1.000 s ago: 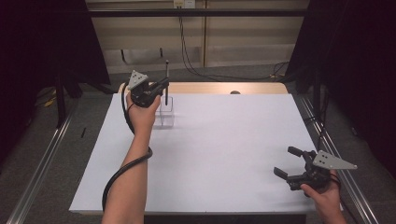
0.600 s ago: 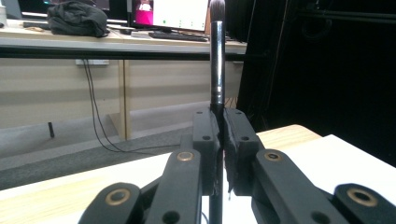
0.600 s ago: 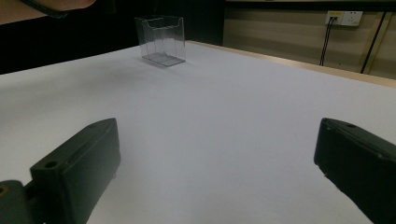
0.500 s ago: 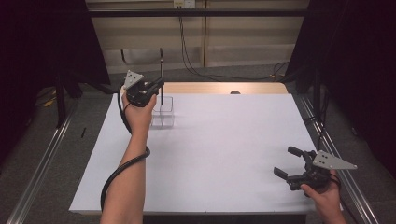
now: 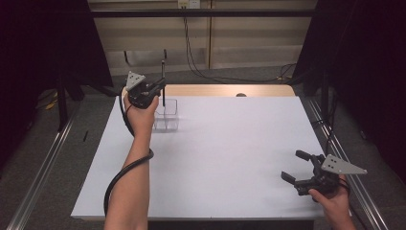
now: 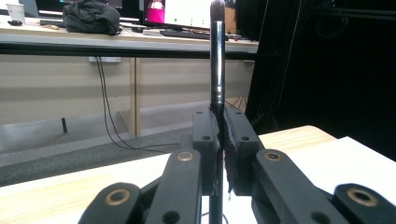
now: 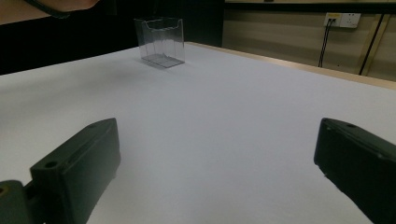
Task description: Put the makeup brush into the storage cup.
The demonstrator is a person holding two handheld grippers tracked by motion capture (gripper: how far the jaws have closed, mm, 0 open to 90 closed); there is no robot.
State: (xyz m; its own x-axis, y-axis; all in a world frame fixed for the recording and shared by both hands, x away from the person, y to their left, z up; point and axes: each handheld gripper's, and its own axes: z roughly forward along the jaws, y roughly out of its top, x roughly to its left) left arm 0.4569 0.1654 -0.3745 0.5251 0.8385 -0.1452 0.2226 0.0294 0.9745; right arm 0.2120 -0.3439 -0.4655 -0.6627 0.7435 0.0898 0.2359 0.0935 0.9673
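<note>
a white table (image 5: 225, 158) spreads across the middle of the high view, with a strip of bare wood along its far edge and dark curtains at the upper left and upper right of the frame. a person's left forearm (image 5: 131, 187) rises from the bottom left of centre, a black cable looped around it, to the left gripper (image 5: 152, 89) held up in the upper left part of the frame. its jaws are clenched on a thin dark rod (image 5: 163, 79), which stands upright and pokes above the gripper; in the left gripper view the rod (image 6: 217, 60) runs straight up the centre of the frame, pinched between the two black pads, its shaft glossy and its tip at the top edge. the rod's lower end hangs over a small clear plastic box (image 5: 166, 115), which sits on the table just right of the hand; whether the rod touches the box cannot be told. in the right gripper view the box (image 7: 159, 42) stands in the upper left of centre, open at the top. the right gripper (image 5: 298, 167) rests low at the bottom right of the high view, jaws spread wide with only bare table between them, well apart from the box.
</note>
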